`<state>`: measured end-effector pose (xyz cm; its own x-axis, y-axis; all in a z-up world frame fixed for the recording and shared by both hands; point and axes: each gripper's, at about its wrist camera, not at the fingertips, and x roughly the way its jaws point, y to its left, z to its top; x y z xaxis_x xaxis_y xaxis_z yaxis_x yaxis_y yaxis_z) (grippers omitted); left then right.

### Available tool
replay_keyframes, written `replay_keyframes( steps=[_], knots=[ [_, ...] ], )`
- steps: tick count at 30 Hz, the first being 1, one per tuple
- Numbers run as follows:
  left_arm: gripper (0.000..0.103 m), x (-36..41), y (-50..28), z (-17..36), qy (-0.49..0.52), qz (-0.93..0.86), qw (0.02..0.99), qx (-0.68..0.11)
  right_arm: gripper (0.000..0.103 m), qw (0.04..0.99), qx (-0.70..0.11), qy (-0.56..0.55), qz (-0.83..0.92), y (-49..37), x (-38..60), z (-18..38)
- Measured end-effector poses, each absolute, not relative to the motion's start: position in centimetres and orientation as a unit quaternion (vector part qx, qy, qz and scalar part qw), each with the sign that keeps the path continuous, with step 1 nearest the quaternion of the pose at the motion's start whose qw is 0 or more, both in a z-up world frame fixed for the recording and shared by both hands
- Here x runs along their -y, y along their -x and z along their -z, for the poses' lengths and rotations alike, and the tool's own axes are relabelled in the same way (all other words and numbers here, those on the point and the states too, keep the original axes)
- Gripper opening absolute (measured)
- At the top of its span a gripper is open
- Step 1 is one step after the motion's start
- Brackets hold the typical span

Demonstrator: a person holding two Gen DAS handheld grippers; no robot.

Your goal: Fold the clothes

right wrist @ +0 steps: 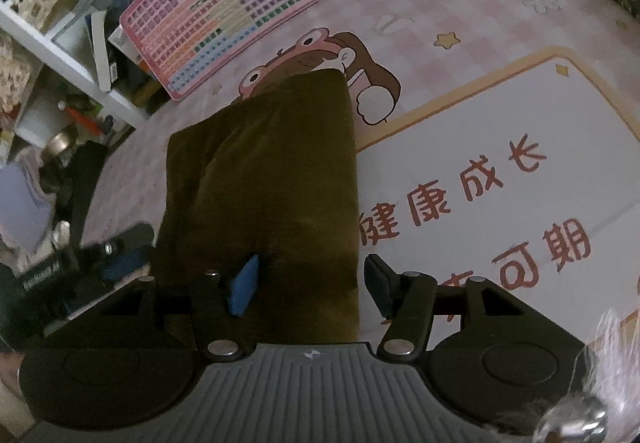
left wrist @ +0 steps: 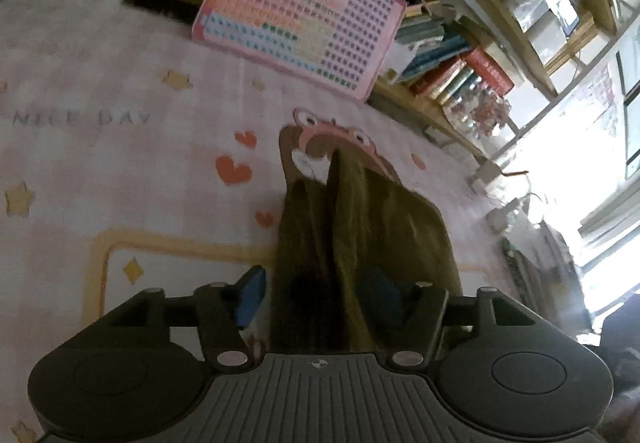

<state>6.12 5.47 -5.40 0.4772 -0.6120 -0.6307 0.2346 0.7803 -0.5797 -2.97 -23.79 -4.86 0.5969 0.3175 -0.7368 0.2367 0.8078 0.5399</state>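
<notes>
A: Where's the garment rn?

B: Olive-brown cloth, on the pink cartoon play mat, lying over the frog-hat character. From the right wrist cam it's a tidy rectangle w/ straight sides, so it looks folded at least once. Can't tell if more folds are due or it's the finished shape.

A: And the tongs?

B: Left tongs have cloth bunched up betw. the blue pads, and the fabric rises in two ridges right in front of them. The pads sit fairly wide though, so whether they're actually pinching it or just around it, can't tell. Right tongs are spread, near edge of the cloth lying betw. them, no grip that I can see.

A: How'll it handle?

B: Soft & limp imo: it drapes and wrinkles where it's gathered, no stiffness. Prob. light. Looks thickish, maybe fleece-like, so not very slippery, but layers can slide apart.

A: Best place to grab?

B: Corners or a hem edge, pinching all layers together; a mid-panel grab just bunches it. Pink keyboard toy leans by the shelves, well clear.
</notes>
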Motion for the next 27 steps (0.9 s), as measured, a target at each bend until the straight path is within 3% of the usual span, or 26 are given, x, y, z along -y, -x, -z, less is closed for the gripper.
replay_keyframes(
  steps=[6,9,13,14,19,22,24,26,27],
  knots=[
    [0.064,-5.4,-6.4,7.4,0.238,0.243,0.812,-0.475,0.058,0.799,-0.460,-0.385,-0.033,2.7,25.0,6.5],
    [0.058,-5.2,-6.5,8.0,0.259,0.250,0.798,-0.484,0.058,0.787,-0.466,-0.403,-0.034,2.4,25.1,7.1],
    [0.036,-4.7,-6.5,7.6,0.263,0.252,0.791,-0.491,0.043,0.788,-0.467,-0.400,-0.040,2.0,24.7,7.0],
    [0.031,-4.6,-6.3,7.3,0.263,0.258,0.792,-0.487,0.033,0.797,-0.463,-0.386,-0.040,2.0,24.5,6.6],
    [0.029,-3.0,-4.7,5.3,0.205,0.279,0.816,-0.464,0.025,0.886,-0.404,-0.222,-0.039,2.4,21.6,3.0],
    [0.032,-3.6,-5.1,6.0,0.217,0.266,0.807,-0.481,0.025,0.880,-0.417,-0.225,-0.044,2.2,21.6,3.4],
    [0.038,-4.2,-5.5,6.9,0.237,0.258,0.794,-0.497,0.029,0.860,-0.436,-0.260,-0.044,2.0,22.4,4.5],
    [0.043,-4.6,-5.6,7.4,0.252,0.256,0.786,-0.503,0.053,0.843,-0.452,-0.292,-0.033,1.9,23.4,5.3],
    [0.047,-4.7,-5.8,7.6,0.258,0.255,0.783,-0.506,0.059,0.834,-0.459,-0.305,-0.026,1.9,23.8,5.6]
  ],
)
